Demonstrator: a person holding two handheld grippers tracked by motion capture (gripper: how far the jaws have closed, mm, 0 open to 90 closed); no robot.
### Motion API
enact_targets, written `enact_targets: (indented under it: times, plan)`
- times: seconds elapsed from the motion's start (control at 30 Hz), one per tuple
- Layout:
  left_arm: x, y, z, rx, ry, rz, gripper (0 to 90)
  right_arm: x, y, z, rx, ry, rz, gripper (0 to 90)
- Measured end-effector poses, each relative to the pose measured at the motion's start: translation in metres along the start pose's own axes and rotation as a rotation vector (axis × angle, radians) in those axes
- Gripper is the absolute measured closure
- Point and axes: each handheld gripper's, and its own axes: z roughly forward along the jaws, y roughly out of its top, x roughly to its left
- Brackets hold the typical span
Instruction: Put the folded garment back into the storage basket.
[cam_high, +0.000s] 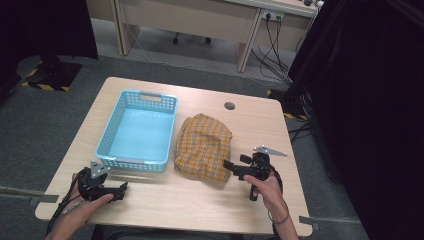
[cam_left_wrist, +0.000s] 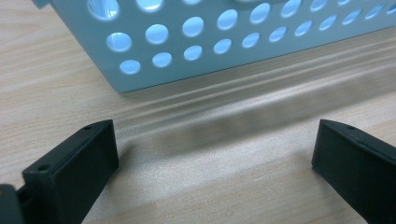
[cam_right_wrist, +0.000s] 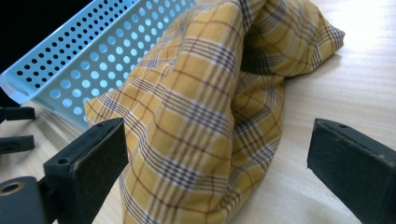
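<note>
A crumpled yellow plaid cloth (cam_high: 202, 146) lies in the middle of the wooden table (cam_high: 165, 200), just right of a light blue perforated basket (cam_high: 137, 131) with nothing inside. My right gripper (cam_high: 229, 166) sits at the cloth's near right corner, open. In the right gripper view its jaws (cam_right_wrist: 217, 135) straddle the near end of the cloth (cam_right_wrist: 196, 112) without closing on it. My left gripper (cam_high: 123, 188) rests near the table's front left, open. In the left gripper view (cam_left_wrist: 214, 135) it points at bare wood just short of the basket's wall (cam_left_wrist: 201, 42).
A round cable hole (cam_high: 229, 105) sits in the table behind the cloth. Desks and hanging cables (cam_high: 272, 45) stand beyond the far edge, and a dark curtain (cam_high: 370, 100) hangs on the right. Bare wood runs along the front edge.
</note>
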Motion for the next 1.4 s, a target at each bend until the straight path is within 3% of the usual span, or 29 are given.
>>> enact_targets:
  times: [1.4]
  plan:
    - [0.000,0.000,0.000,0.000,0.000,0.001,0.0,-0.001,0.025,0.026,-0.002,0.030,0.023,7.6]
